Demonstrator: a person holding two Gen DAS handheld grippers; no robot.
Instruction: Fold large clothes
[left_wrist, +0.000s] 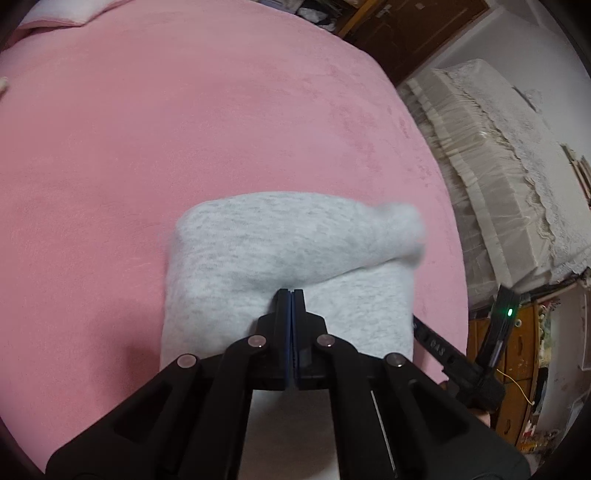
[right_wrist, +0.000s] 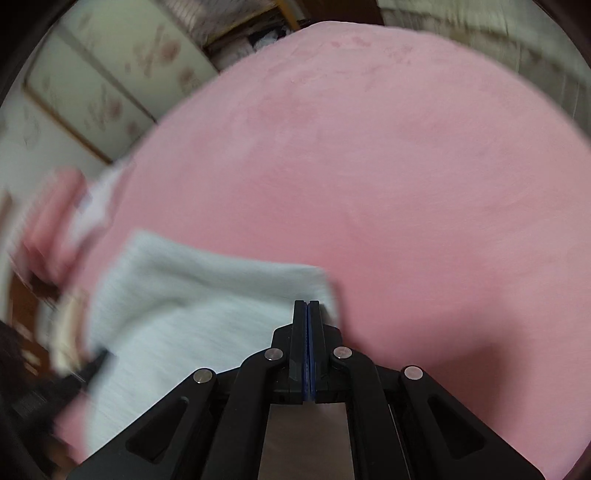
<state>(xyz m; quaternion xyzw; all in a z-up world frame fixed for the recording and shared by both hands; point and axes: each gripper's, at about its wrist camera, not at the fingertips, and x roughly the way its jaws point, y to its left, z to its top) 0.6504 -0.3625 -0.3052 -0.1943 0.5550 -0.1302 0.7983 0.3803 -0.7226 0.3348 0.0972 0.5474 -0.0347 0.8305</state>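
A folded light grey garment (left_wrist: 288, 266) lay on a bed covered with a pink plush blanket (left_wrist: 184, 129), near the blanket's right-hand edge as the left wrist camera saw it. Its top layer was doubled over toward the far side, and the far right corner (left_wrist: 406, 221) was bunched and blurred.

The left tool (left_wrist: 291, 295) hung over the middle of the garment with its two black fingers and blue pads pressed flat together; its tips sat at the edge of the upper fold, and it could not be told whether any cloth was pinched between them.

The right tool (right_wrist: 307, 306) was likewise drawn fully together, its tips just over the garment's right corner in the right wrist view, where the grey cloth (right_wrist: 177, 317) met the pink blanket (right_wrist: 406, 184). That view was heavily smeared, so a grip on the cloth could not be made out.

Part of the right tool's body, with a small green light (left_wrist: 509, 313), showed at the right of the left wrist view. Beyond the bed stood a lace-covered cream piece of furniture (left_wrist: 498, 155).
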